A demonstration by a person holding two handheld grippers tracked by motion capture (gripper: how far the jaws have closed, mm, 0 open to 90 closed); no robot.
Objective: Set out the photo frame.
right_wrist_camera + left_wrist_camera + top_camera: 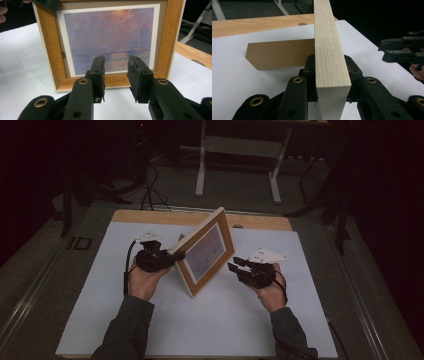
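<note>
– What are the left gripper (332,82)'s jaws doing?
– They are clamped on the pale wooden edge of the picture frame (329,47), one pad on each side.

– And the right gripper (116,75)?
– Its jaws stand apart with nothing between them, pointing at the frame's glass front, just short of it.

– Where is the frame?
– It stands tilted on one lower corner on the white sheet (225,320) over the wooden table (150,216), between the two hands. Its brown back stand (277,56) sticks out behind.
</note>
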